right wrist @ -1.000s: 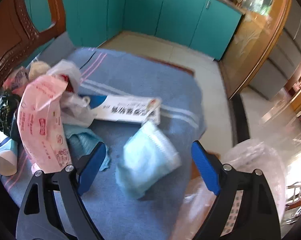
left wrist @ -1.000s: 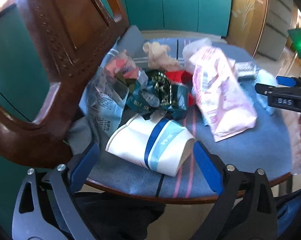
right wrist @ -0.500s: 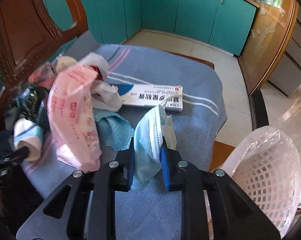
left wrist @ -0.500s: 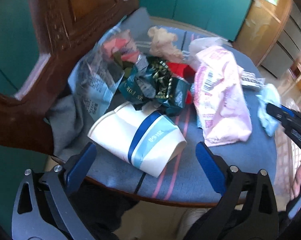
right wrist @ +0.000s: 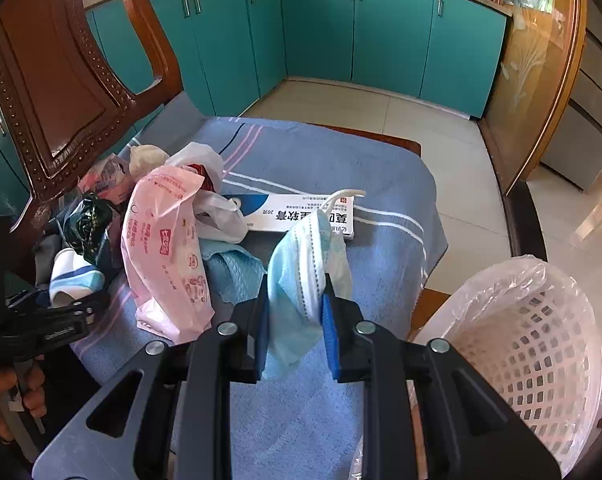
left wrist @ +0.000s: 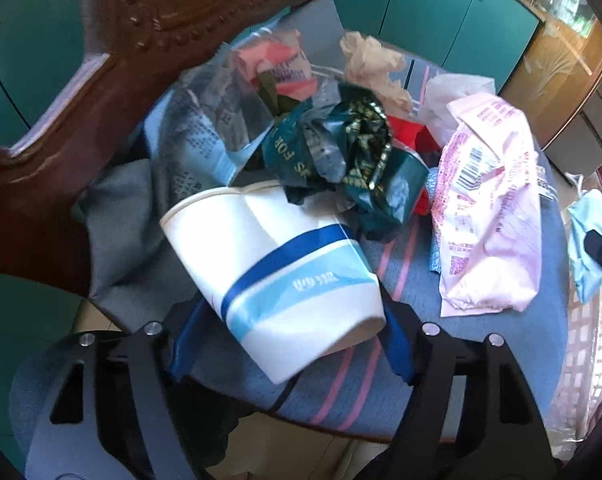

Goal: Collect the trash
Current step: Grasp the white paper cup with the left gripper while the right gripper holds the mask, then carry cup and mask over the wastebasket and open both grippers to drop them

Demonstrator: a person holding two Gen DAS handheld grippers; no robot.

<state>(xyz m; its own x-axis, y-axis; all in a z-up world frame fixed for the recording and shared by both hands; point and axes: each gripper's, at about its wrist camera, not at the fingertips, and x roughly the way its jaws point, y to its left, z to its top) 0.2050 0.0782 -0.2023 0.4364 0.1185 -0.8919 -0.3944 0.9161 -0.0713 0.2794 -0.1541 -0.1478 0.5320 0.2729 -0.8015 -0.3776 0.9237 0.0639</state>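
Since a second ago the right tongs (right wrist: 294, 320) have closed on the mask (right wrist: 301, 276) and raised it off the blue cloth (right wrist: 385, 184), while the left tongs (left wrist: 289, 332) have come down around the paper cup (left wrist: 277, 276), their jaws just closing in. Now the mask hangs pinched between the right blue pads (right wrist: 329, 332), crumpled, its white ear loop curling above, over the cloth and left of the lined white basket (right wrist: 541, 344). The cup lies on its side at the near edge of the cloth, dented, with its base end between the left pads (left wrist: 395, 340); the pads sit right against its sides, but whether they press it I cannot tell.

Behind the cup lies a heap of trash: a dark green foil wrapper (left wrist: 341, 160), a clear printed wrapper (left wrist: 209, 136), a pink packet (left wrist: 277, 68), a beige tissue wad (left wrist: 373, 64) and something red (left wrist: 409, 136). To the right of the heap lies a long pink plastic bag (left wrist: 489, 216), with a white bag (right wrist: 213, 200) behind it. Farther right, in the right wrist view, a flat white medicine box (right wrist: 297, 212) lies just behind the mask, and a teal rag (right wrist: 233, 272) shows beside the pink bag. All rest on the cloth over a seat with a carved wooden chair back (right wrist: 61, 92) at left. Teal cabinets (right wrist: 381, 28) line the far wall. A hand (right wrist: 5, 404) holds the left tool.
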